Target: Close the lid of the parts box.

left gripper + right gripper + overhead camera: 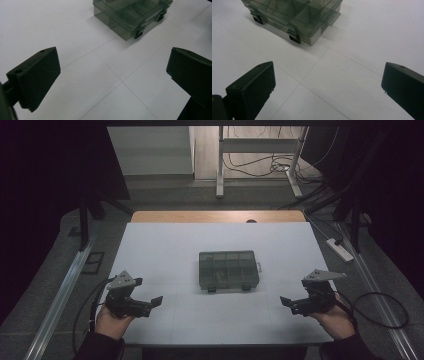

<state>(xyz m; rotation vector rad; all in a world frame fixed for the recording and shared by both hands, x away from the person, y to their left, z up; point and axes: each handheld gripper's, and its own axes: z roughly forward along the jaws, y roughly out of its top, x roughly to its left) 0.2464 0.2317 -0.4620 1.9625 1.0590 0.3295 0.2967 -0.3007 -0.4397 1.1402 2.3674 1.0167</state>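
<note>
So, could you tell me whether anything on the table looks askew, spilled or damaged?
Nothing stands out. The grey compartment box sits flat and closed, both black latches fastened, on the white table. The left gripper and right gripper are open, apart from it.

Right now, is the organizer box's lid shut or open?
Shut: the organizer box lid lies flat over its compartments, and both black latches sit down over the front edge.
</note>
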